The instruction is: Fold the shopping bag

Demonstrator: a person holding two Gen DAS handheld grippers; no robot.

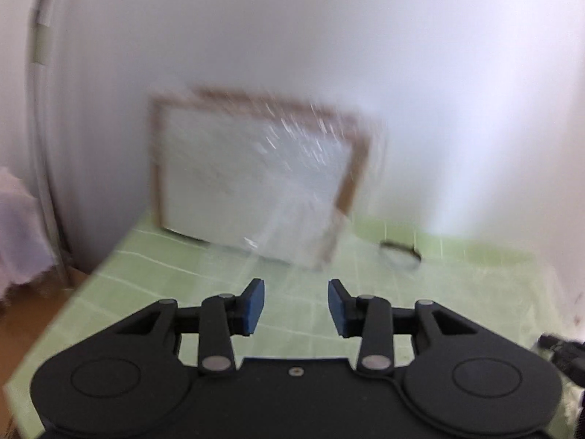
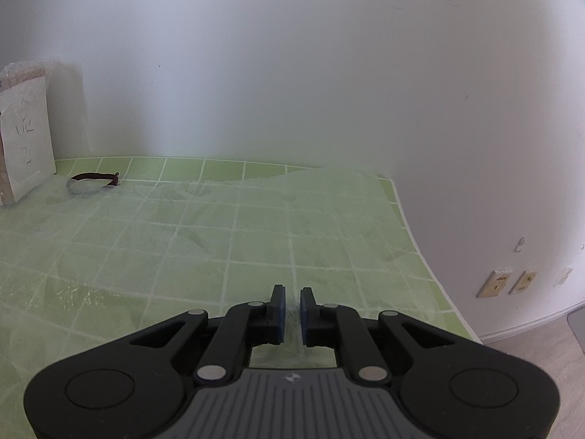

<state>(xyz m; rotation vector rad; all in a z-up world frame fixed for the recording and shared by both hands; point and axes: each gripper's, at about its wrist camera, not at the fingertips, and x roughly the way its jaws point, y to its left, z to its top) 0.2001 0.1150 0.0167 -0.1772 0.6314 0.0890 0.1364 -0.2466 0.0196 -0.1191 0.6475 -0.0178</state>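
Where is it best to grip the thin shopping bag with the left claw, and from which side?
Probably at the crinkled patch on its left part, coming from above. The shopping bag lies spread flat on the table, so only raised wrinkles give the open left claw something to pinch.

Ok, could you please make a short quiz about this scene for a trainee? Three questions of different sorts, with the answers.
1. True or false: the left gripper is open and holds nothing.
2. What leans against the wall at the back of the green table? A) a wrapped framed board B) a red bucket C) a ladder
3. Fill in: the right gripper appears closed on the thin, see-through ____ spread over the table.

Key: 1 true; 2 A; 3 shopping bag.
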